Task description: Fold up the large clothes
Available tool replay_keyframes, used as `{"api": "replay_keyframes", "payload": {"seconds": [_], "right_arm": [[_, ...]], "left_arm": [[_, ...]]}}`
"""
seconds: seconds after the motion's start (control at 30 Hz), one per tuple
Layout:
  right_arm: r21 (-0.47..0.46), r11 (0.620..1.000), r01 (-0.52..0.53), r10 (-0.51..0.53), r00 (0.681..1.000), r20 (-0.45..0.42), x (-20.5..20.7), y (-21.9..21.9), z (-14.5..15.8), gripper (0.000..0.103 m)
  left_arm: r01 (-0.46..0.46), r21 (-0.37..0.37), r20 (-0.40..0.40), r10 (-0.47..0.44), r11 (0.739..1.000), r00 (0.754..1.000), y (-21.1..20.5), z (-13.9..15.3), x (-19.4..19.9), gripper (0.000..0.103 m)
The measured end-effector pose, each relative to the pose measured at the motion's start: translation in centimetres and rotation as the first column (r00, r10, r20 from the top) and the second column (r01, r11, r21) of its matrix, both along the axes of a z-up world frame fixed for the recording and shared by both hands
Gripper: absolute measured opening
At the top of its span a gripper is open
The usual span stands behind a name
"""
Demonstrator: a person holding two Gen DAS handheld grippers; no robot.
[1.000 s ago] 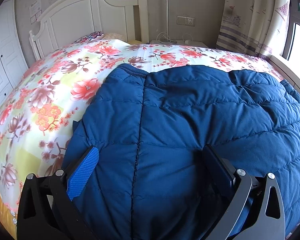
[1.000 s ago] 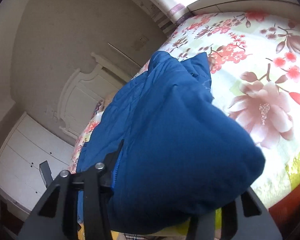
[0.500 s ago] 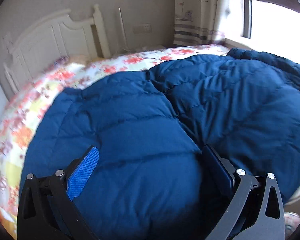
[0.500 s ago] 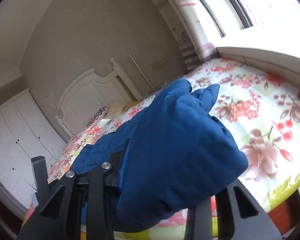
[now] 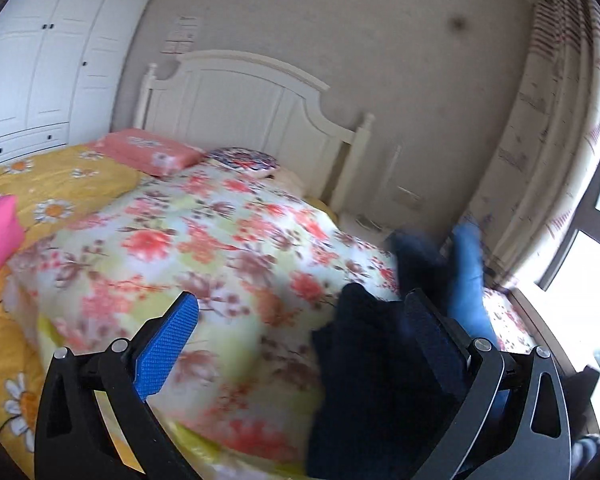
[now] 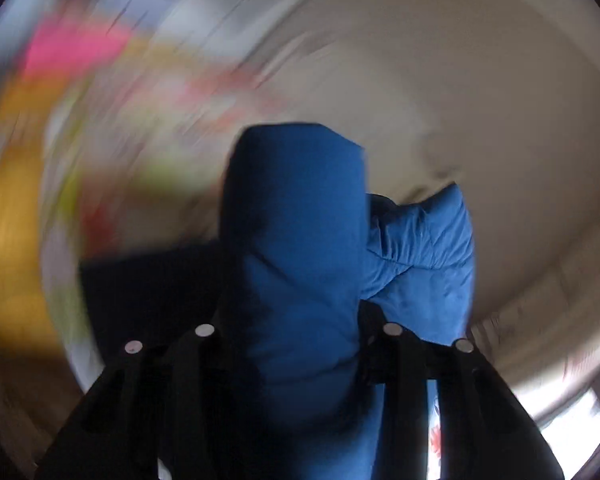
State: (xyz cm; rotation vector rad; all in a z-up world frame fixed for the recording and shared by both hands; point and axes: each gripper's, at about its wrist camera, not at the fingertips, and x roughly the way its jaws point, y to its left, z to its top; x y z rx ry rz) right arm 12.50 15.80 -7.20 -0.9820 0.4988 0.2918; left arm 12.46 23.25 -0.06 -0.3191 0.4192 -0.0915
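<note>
The blue padded jacket (image 6: pixel 300 264) is bunched and lifted off the bed. My right gripper (image 6: pixel 296 328) is shut on a thick fold of it; its fingertips are hidden by the cloth. In the left wrist view the jacket (image 5: pixel 364 360) hangs dark at the lower right, with a lighter part rising behind the right finger. My left gripper (image 5: pixel 300 344) is open, its blue-padded fingers (image 5: pixel 168 344) wide apart above the floral quilt (image 5: pixel 204 264), with nothing between them.
The bed has a white headboard (image 5: pixel 252 100), a pink pillow (image 5: pixel 148 152) and a yellow daisy sheet (image 5: pixel 48 184) at the left. A white wardrobe (image 5: pixel 48 60) stands far left. Curtain and window (image 5: pixel 572 152) are on the right. The right wrist view is heavily blurred.
The jacket, spread flat on the bed before, is now lifted up in my right gripper. My left gripper has come off the jacket and swung left, now facing the bare quilt and headboard.
</note>
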Motion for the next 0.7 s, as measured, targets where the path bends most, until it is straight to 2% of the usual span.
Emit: {"api": "replay_keyframes", "payload": {"seconds": [0.03,0.07,0.17,0.3,0.37,0.4,0.47,0.5,0.6,0.67,0.7], "right_arm": [[-0.122,0.993,-0.011,0.017,0.999,0.047,-0.1,1.4,-2.9,0.049],[-0.196,0.981,-0.002,0.030,0.990,0.139,-0.6,2.5,-4.5,0.047],[-0.100,0.995,0.009,0.000,0.996,0.089,-0.2,1.4,-3.4,0.045],[-0.100,0.994,-0.031,0.043,0.992,0.118,-2.3,0.8,-3.4,0.042],[-0.092,0.995,-0.038,0.052,0.987,0.153,-2.8,0.3,-3.6,0.045],[-0.094,0.995,-0.038,0.053,0.985,0.163,-3.0,0.3,-3.8,0.046],[-0.101,0.994,-0.045,0.061,0.984,0.165,-3.2,0.2,-3.9,0.047],[-0.089,0.995,-0.053,0.066,0.985,0.157,-3.5,-0.1,-3.8,0.048],[-0.074,0.992,-0.098,0.108,0.983,0.149,-4.5,-0.5,-3.8,0.051],[-0.062,0.991,-0.117,0.125,0.981,0.146,-4.9,-1.1,-3.9,0.051],[-0.051,0.990,-0.128,0.134,0.981,0.138,-5.2,-1.3,-3.7,0.051]], "left_arm": [[-0.001,0.002,-0.004,0.001,1.000,1.000,0.4,-0.1,-0.2,0.099],[0.010,0.007,-0.013,-0.010,1.000,1.000,0.4,-0.2,-0.4,0.099],[0.078,0.050,-0.043,-0.076,0.996,0.996,-0.6,-0.7,-0.6,0.099],[0.229,0.072,-0.045,-0.227,0.971,0.973,-4.5,0.9,0.9,0.099],[0.354,0.076,-0.067,-0.349,0.932,0.935,-7.8,2.1,3.2,0.099],[0.452,0.072,-0.104,-0.444,0.889,0.890,-10.3,2.6,5.4,0.099],[0.537,0.065,-0.179,-0.520,0.841,0.835,-13.2,2.6,8.6,0.099],[0.564,0.075,-0.239,-0.535,0.822,0.811,-15.1,2.2,10.8,0.099],[0.571,0.132,-0.359,-0.498,0.810,0.789,-18.8,0.6,15.7,0.099],[0.566,0.173,-0.410,-0.463,0.806,0.786,-20.1,-1.0,17.7,0.099],[0.542,0.203,-0.439,-0.419,0.815,0.795,-20.3,-2.2,18.4,0.099]]}}
